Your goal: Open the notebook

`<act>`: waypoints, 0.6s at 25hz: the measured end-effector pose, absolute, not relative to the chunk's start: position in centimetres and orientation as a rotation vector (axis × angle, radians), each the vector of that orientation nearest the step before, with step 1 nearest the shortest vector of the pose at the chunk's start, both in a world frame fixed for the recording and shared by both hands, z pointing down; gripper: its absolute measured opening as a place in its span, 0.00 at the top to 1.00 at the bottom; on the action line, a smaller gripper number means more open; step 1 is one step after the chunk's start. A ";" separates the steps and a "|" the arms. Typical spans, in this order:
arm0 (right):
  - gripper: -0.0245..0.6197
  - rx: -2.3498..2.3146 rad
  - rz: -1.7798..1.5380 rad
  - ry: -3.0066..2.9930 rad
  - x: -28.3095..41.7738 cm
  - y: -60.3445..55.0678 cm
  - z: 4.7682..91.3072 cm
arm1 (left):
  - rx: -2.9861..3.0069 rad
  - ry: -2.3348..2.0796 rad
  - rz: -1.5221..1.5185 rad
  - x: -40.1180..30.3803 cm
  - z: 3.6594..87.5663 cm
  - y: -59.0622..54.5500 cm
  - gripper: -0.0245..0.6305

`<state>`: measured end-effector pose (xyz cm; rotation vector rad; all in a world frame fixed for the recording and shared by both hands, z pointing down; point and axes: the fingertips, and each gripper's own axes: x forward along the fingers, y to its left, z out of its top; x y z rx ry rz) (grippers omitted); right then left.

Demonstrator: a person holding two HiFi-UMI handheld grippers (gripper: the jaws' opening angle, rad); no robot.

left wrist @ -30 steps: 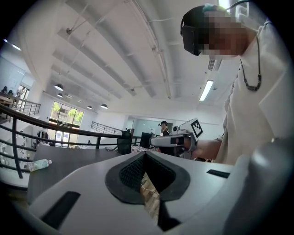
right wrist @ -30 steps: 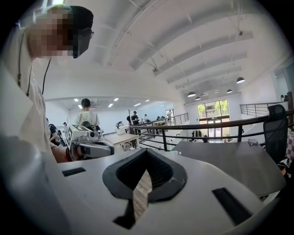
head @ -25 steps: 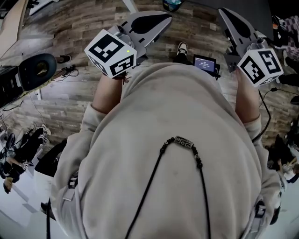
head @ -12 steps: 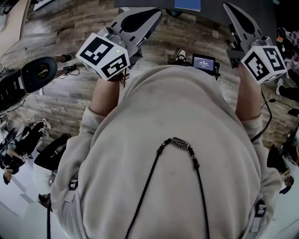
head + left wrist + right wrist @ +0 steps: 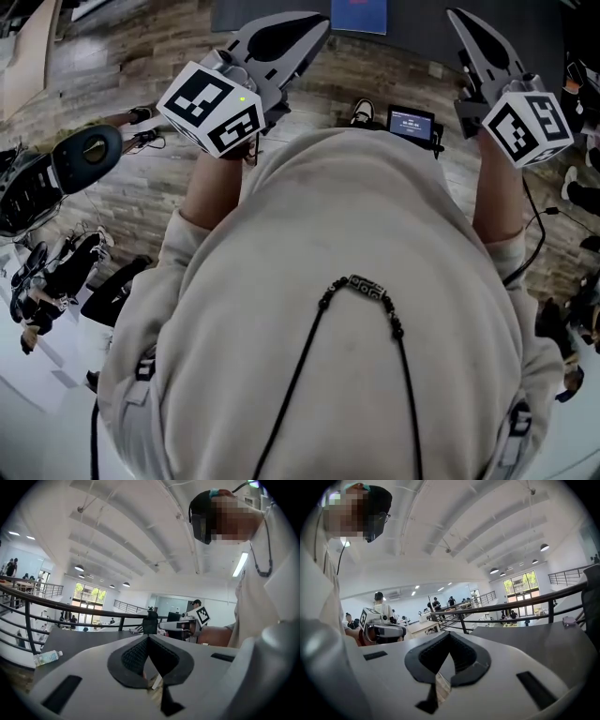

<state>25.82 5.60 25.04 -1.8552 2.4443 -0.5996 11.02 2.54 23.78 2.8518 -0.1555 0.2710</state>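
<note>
A blue notebook (image 5: pixel 358 14) lies on a dark table (image 5: pixel 272 9) at the top edge of the head view, only partly in frame. Both grippers are held out in front of the person's chest, above the wooden floor. My left gripper (image 5: pixel 317 26) points toward the table's near edge, left of the notebook, its jaws closed with nothing between them. My right gripper (image 5: pixel 457 15) reaches over the table edge to the right of the notebook, also shut and empty. In the left gripper view the left gripper (image 5: pixel 148 637) faces the grey tabletop; the right gripper (image 5: pixel 450 633) does likewise in its own view.
A small screen device (image 5: pixel 412 125) hangs at the person's waist, beside a shoe (image 5: pixel 363 111). A black round device (image 5: pixel 84 150) stands on the floor at left. A small bottle (image 5: pixel 47 657) lies on the table, and a dark railing (image 5: pixel 70 610) runs behind it.
The dark table and the blue notebook have slid further into the top of the head view as the person came closer. Both grippers stay shut and held out in front.
</note>
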 end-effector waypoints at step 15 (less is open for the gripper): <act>0.95 -1.859 -0.794 2.387 30.7 5.3 32.4 | 2.803 -0.162 0.410 15.0 30.2 0.4 0.96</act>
